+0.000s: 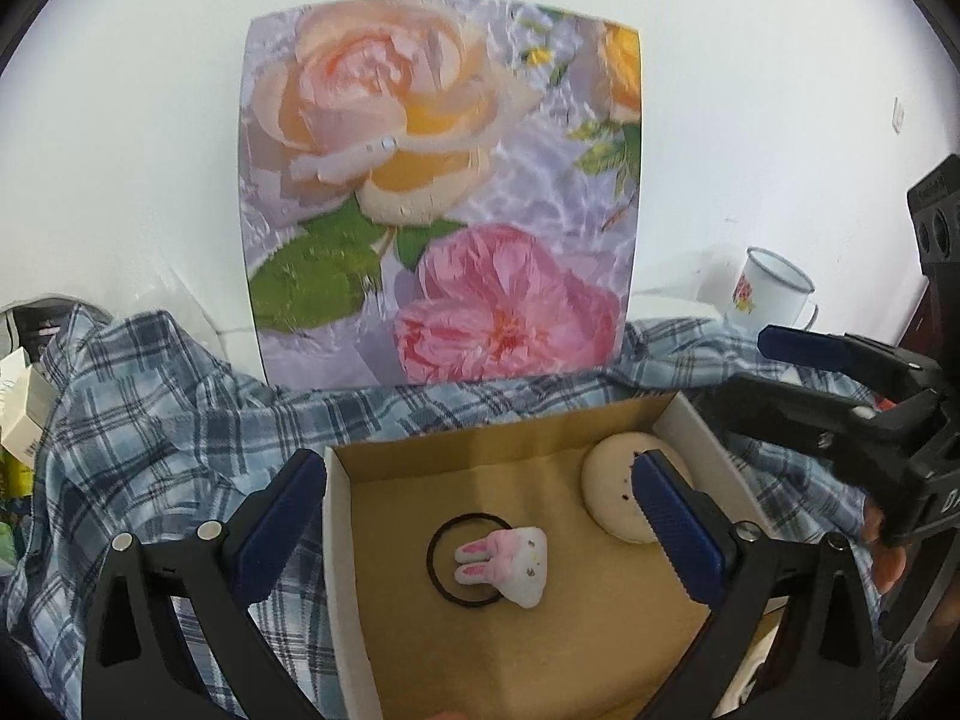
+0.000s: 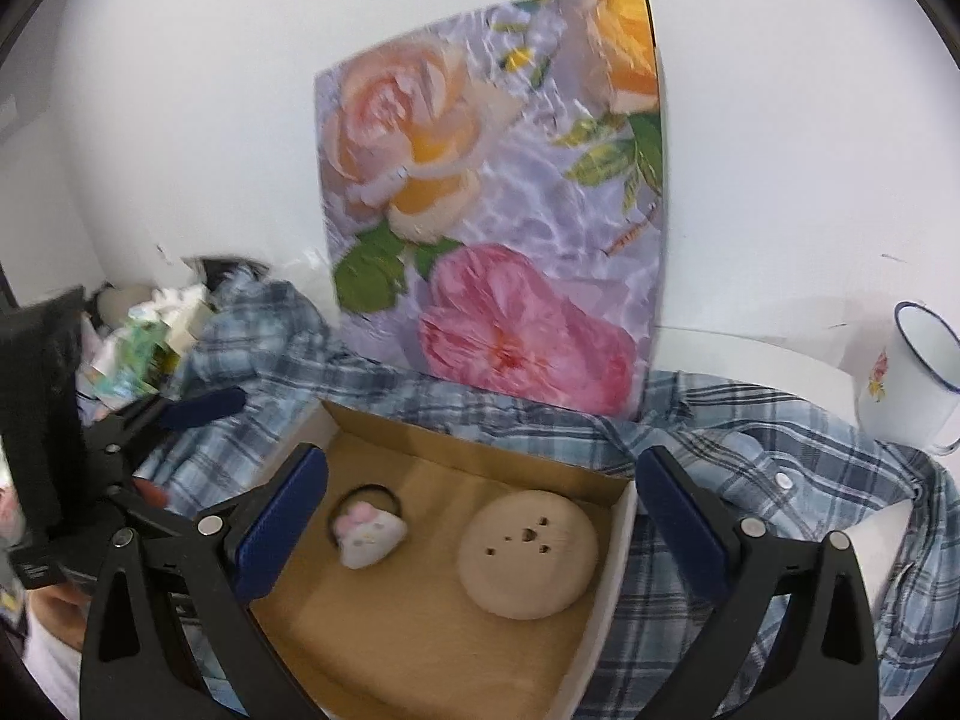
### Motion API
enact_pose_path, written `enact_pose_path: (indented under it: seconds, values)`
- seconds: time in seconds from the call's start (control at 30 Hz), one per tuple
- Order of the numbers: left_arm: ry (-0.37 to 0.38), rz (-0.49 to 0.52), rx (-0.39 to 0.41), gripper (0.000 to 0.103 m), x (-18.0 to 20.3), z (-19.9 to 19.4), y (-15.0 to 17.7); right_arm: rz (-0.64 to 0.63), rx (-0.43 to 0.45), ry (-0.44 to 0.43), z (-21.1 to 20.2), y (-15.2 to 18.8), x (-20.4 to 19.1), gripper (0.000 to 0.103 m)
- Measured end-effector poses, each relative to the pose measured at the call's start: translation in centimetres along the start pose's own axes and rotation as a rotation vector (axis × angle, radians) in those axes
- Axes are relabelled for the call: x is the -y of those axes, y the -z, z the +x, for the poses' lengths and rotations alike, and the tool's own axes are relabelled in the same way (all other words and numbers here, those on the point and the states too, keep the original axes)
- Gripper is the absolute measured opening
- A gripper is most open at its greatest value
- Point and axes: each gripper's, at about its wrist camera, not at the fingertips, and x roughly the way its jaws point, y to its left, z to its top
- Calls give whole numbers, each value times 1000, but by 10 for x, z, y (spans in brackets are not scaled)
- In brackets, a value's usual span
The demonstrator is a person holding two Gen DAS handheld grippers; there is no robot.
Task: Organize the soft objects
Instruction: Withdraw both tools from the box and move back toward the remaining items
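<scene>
Both pairs of jaws are spread wide and nothing is held between them. The left gripper [image 1: 480,516] is poised over the open cardboard box [image 1: 336,540], with one blue pad outside the box's left wall and the other above the round cream cushion [image 1: 612,492]. The right gripper [image 2: 480,510] is likewise held over the box [image 2: 618,516], one pad above its left part and the other outside its right wall.

Inside the box, the bunny plush [image 1: 516,564] is seen lying on its side on the brown floor, resting partly on a black hair tie [image 1: 435,564]. The cushion [image 2: 528,552] lies in the box's far right corner, apart from the plush [image 2: 369,534]; small dark holes are visible on its top.

The box is set on a blue plaid shirt [image 1: 150,450] spread over the desk. Behind the box, a floral panel [image 1: 438,204] is propped against the white wall. To the right of the box, beyond the shirt [image 2: 780,456], a white enamel mug [image 2: 912,384] is standing upright.
</scene>
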Motion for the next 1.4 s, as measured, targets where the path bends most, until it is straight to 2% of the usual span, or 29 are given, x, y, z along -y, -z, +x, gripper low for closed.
enact_pose_path:
  seconds: [0.3,0.4,0.63,0.83,0.97,1.2,1.4]
  values:
    - [27,-3,74,103,-1,-38,-17,-29,104,-11,-47,-14,-18,102]
    - [36,26,97,103,4,-52,-21,-25,149,23,-65,-16,-26,102]
    - [15,85,179,103,23,-86,-28,-92,219,26,-101,-23,-49,102]
    - [80,80,207,103,31,-113,-31,-169,259,49,-134,-25,-70,102]
    - [57,85,248,103,30,-133,-28,-220,304,73,-161,-16,-88,102]
    - [63,96,293,103,29,-168,-12,-278,345,71,-194,12,-115,102]
    - [75,112,350,103,33,-201,11,-282,368,41,-209,40,-118,102]
